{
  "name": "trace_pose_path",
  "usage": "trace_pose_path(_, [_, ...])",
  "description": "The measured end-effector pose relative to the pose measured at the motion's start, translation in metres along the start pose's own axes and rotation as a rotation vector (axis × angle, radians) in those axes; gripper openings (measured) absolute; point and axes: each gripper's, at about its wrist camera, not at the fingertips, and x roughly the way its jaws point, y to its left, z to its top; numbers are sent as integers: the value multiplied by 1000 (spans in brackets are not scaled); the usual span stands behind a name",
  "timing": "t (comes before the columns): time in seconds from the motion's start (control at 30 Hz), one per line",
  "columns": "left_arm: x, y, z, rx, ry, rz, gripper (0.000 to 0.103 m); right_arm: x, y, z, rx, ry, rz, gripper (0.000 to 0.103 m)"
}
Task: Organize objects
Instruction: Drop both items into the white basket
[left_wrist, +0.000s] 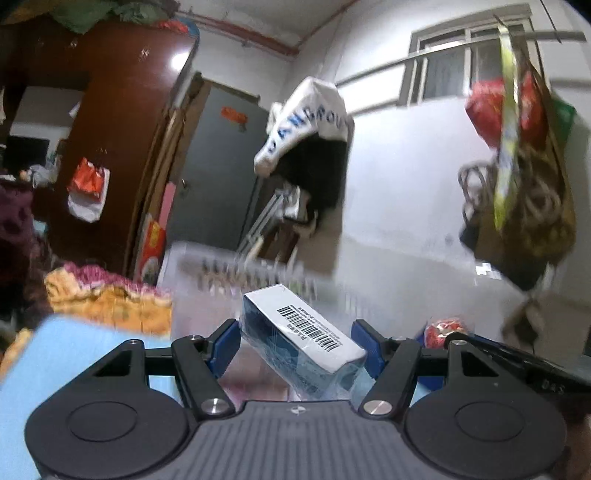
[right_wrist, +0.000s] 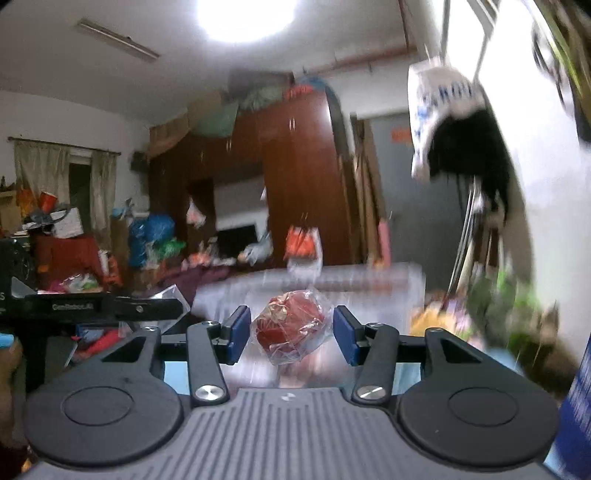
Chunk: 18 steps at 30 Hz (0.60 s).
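My left gripper is shut on a blue box wrapped in clear film. The box lies slantwise between the blue pads, its white barcode face turned up. My right gripper is shut on a red round thing in crinkled clear wrap, held in the air between its pads. In the left wrist view the right gripper's arm and the red thing show at the right. The right wrist view has the left gripper's black body at its left edge. Both views are blurred.
A clear plastic storage bin stands just ahead. An orange blanket lies to the left and a dark wardrobe and grey door stand behind. Bags and a white cloth hang on the wall.
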Motion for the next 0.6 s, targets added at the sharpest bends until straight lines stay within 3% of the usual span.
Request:
trace_pose_path(0.1, [35,-7,41,24,15,82,70,43,9,39,-110,45,-52,53])
trace_pose_path(0.17, [58,-1,55,4,21,110,70,76,5,52,-115,78,-93,53])
trace_pose_path(0.2, [68,3,59,-1,18,115,77,89,3,54,-110,92,-98,54])
trace_pose_path(0.23, [79,8,61,-4,24,120,92,102,1,55,-108,112,-112,54])
trace_pose_path(0.27, [89,11,62,-9,48,136,98,117,-1,55,-110,153,-137,59])
trace_pose_path(0.3, [98,15,62,-15,78,165,102,126,-2,55,-114,189,-155,74])
trace_pose_path(0.33, [104,17,62,-16,99,193,102,134,-3,54,-116,220,-183,83])
trace_pose_path(0.37, [104,19,62,-18,110,209,102,136,-4,54,-115,223,-207,94])
trace_pose_path(0.4, [98,19,60,-16,106,207,102,131,-4,54,-113,211,-217,99])
trace_pose_path(0.53, [46,-3,41,52,72,227,102,82,-9,52,-29,140,-115,103])
trace_pose_path(0.6, [25,-22,16,114,122,201,102,58,-10,43,17,123,-73,103])
